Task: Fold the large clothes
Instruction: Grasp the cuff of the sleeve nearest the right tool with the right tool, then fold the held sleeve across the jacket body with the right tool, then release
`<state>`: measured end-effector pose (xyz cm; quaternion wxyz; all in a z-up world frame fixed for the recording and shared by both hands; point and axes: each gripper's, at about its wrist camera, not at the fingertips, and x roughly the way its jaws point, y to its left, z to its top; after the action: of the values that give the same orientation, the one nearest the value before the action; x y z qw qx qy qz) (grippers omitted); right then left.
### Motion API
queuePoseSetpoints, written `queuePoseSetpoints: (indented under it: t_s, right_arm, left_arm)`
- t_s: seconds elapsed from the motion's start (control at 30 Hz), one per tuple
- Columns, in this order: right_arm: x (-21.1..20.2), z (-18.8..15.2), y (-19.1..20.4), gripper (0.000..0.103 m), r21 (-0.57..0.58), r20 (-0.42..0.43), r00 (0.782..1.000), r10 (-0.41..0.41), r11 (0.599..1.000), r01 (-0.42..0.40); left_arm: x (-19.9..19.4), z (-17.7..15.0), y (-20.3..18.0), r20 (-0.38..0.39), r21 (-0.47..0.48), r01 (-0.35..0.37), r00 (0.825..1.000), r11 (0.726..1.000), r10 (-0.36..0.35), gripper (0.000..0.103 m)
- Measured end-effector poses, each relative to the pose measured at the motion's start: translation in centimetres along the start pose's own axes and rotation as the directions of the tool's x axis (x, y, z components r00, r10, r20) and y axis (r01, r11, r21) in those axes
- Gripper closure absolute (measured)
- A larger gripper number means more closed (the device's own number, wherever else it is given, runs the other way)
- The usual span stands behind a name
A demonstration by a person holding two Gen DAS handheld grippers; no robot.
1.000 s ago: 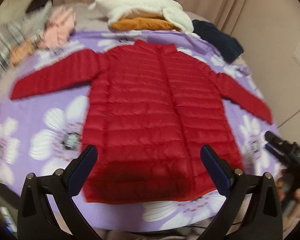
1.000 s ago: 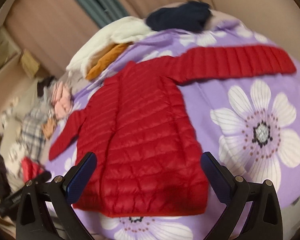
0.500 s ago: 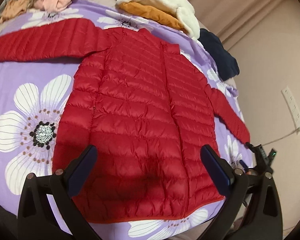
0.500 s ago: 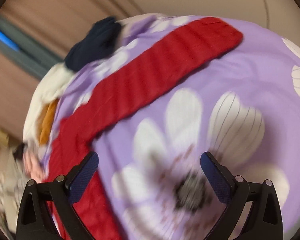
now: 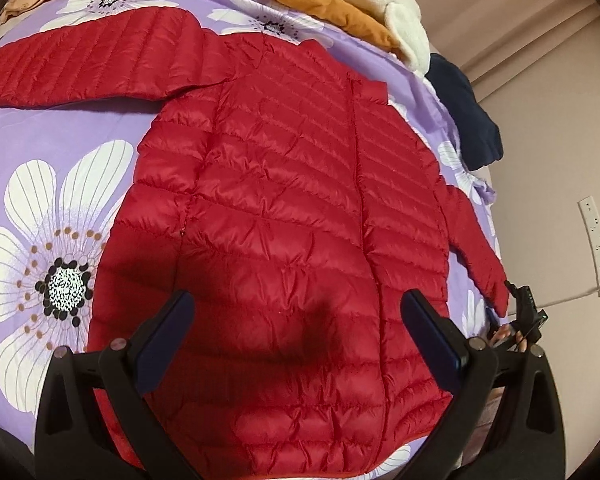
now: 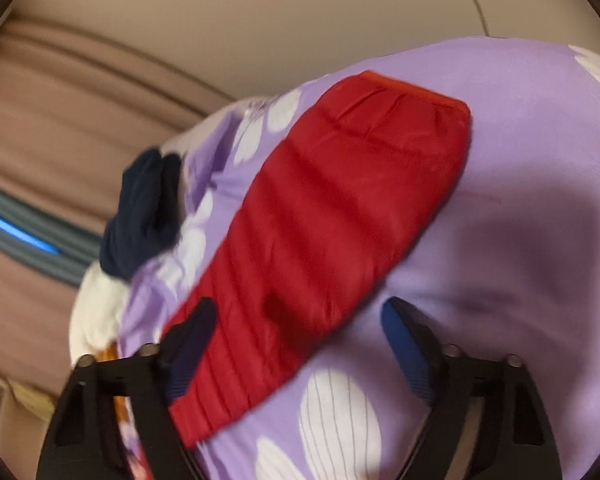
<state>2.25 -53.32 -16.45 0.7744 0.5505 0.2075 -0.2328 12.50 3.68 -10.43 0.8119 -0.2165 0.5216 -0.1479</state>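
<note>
Red jacket spread flat on the flowered bed, both grippers held over it.

Left wrist view: the left gripper (image 5: pixel 298 322) hangs spread wide above the lower front of the red puffer jacket (image 5: pixel 284 216), which lies face up on the purple floral sheet (image 5: pixel 60 152) — sleeves out to both sides. Right wrist view, blurred: the right gripper (image 6: pixel 300 332) is spread too, fingers either side of the jacket's sleeve (image 6: pixel 332 216) — pinching nothing.
</note>
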Motion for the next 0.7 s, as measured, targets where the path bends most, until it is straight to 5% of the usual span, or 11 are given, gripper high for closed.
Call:
queuePoseSetpoints:
  t_s: [0.07, 0.23, 0.3, 0.5, 0.7]
  right_arm:
    - [0.2, 0.6, -0.4, 0.033, 0.034, 0.018, 1.000, 0.015, 0.999, -0.016]
    - [0.2, 1.4, -2.1, 0.084, 0.116, 0.033, 0.999, -0.018, 0.993, 0.014]
    - [-0.2, 1.5, -2.2, 0.091, 0.112, 0.048, 0.999, -0.014, 0.994, 0.008]
    - [-4.1, 1.0, 4.5, 0.094, -0.167, 0.105, 0.994, 0.034, 0.986, -0.016]
    - [-8.2, -2.5, 15.9, 0.094, -0.475, 0.059, 0.983, 0.174, 0.871, -0.126]
  left_arm:
    - [0.3, 0.2, 0.1, -0.001, 0.002, -0.013, 1.000, 1.000, 0.013, 0.000]
    - [0.6, 0.5, 0.5, -0.007, -0.008, -0.019, 1.000, 1.000, 0.019, 0.000]
    - [0.6, 0.6, 0.6, -0.007, -0.009, -0.020, 1.000, 1.000, 0.020, 0.000]
    - [-0.5, 0.5, 1.4, 0.017, -0.026, -0.023, 1.000, 0.999, 0.023, 0.000]
    - [-1.7, 0.4, 2.9, 0.044, -0.080, -0.025, 0.999, 0.997, 0.028, 0.000]
